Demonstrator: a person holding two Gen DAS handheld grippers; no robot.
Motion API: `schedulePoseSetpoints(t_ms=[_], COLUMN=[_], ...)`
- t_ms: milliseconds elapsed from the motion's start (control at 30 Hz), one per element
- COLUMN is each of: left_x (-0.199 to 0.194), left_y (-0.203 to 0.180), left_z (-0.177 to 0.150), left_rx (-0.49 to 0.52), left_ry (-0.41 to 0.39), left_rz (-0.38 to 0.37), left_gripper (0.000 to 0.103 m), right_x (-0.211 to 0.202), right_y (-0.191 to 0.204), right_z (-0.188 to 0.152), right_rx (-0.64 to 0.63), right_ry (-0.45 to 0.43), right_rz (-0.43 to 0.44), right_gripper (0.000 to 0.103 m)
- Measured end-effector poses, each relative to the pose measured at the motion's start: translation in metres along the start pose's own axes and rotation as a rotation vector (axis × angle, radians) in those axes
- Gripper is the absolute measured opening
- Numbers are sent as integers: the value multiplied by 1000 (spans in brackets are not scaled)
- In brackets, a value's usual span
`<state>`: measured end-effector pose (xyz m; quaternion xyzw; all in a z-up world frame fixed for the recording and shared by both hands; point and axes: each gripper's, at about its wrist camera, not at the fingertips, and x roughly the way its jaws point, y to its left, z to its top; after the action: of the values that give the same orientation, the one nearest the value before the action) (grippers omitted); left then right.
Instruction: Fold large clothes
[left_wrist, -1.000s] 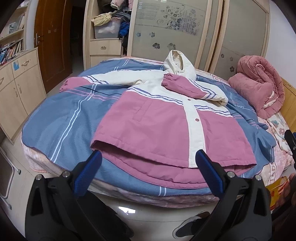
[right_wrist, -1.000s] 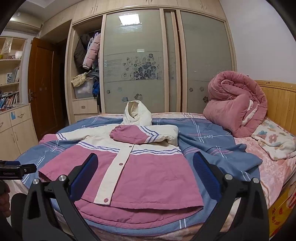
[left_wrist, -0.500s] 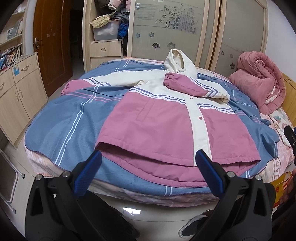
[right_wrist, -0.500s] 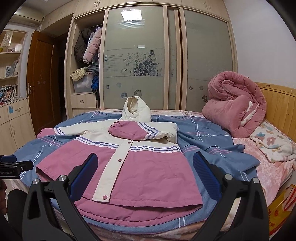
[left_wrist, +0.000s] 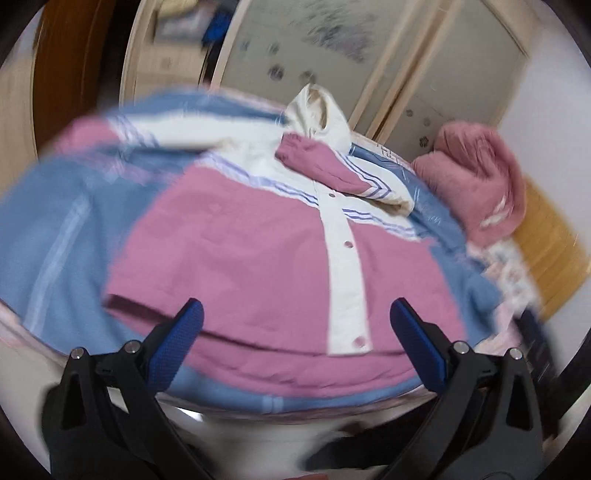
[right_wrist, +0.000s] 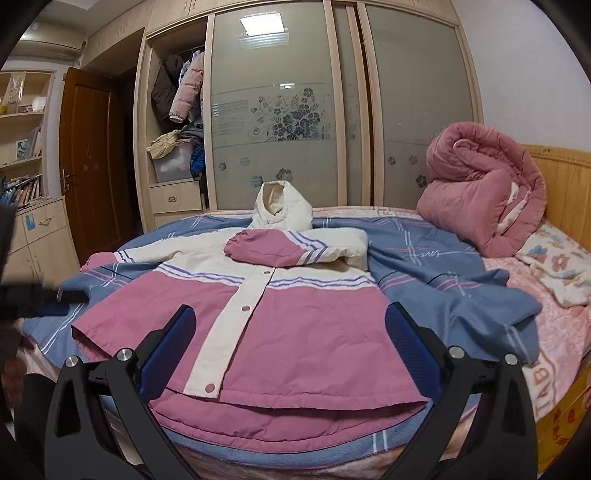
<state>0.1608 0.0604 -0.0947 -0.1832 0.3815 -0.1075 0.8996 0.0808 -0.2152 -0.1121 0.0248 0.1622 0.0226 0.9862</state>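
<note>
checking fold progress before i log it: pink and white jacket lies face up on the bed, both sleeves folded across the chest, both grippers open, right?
Not quite: only one sleeve is folded across the chest of the jacket. The other sleeve lies stretched out to the side on the bed, as the right wrist view shows. The rest holds: left gripper and right gripper are open.

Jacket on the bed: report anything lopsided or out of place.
The jacket is lopsided: one sleeve is folded across the chest, the other sleeve lies stretched out over the blue sheet. Nothing looks damaged.
</note>
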Motion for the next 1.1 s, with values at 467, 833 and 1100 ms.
schedulePoseSetpoints(t_ms=[467, 833, 1100], left_x=[213, 420, 443], left_y=[-36, -48, -55], left_z=[231, 306, 310], left_rx=[307, 427, 396], left_ry=[94, 214, 193], left_rz=[218, 405, 388], left_gripper=[100, 75, 22], right_x=[58, 94, 105], right_y=[-37, -42, -41], right_z=[-46, -55, -56], right_rx=[75, 132, 153], right_ry=[-43, 6, 41], right_rz=[145, 279, 297], right_gripper=[102, 102, 102])
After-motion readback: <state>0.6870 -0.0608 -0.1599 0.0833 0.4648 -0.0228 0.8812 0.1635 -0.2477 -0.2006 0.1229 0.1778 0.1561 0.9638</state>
